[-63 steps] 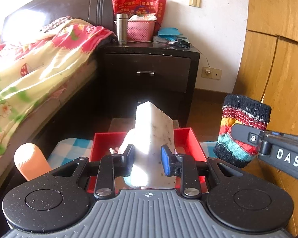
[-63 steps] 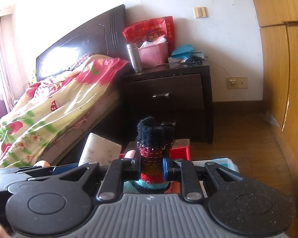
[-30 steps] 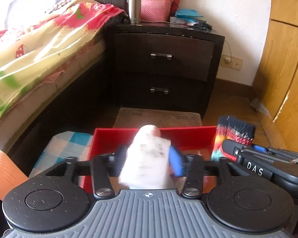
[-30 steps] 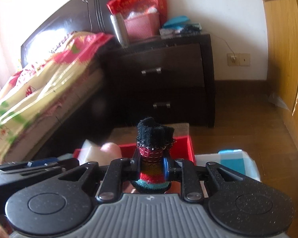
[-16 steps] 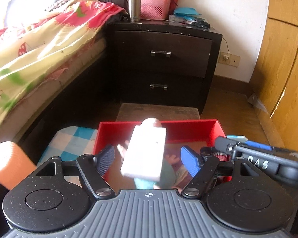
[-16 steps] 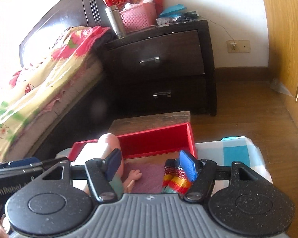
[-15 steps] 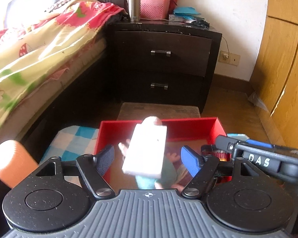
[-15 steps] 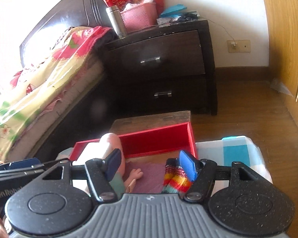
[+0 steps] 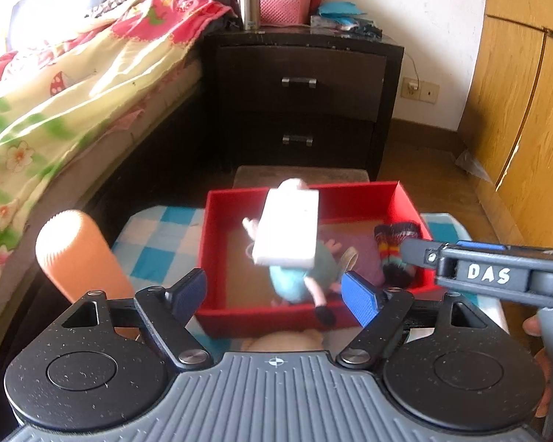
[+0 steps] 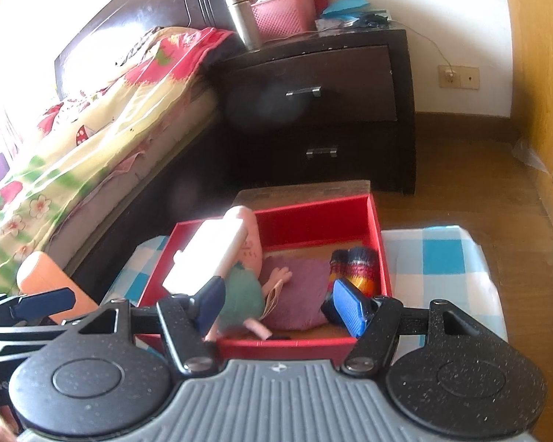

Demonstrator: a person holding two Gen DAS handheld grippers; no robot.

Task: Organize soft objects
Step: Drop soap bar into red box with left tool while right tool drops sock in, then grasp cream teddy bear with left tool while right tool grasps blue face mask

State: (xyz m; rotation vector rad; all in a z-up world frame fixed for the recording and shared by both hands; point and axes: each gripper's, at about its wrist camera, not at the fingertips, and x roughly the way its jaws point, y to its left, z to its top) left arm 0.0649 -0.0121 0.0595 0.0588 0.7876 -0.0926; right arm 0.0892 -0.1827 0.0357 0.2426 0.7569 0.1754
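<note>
Beside bed, checkered cloth.

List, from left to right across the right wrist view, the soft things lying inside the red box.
White sponge block → pig plush toy → purple cloth → striped sock, all within the red box.

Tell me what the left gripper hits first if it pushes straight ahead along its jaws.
Probably the pig plush toy in the red box, with the white sponge block on it; the left gripper sits above the near wall, though depth is unclear.
</note>
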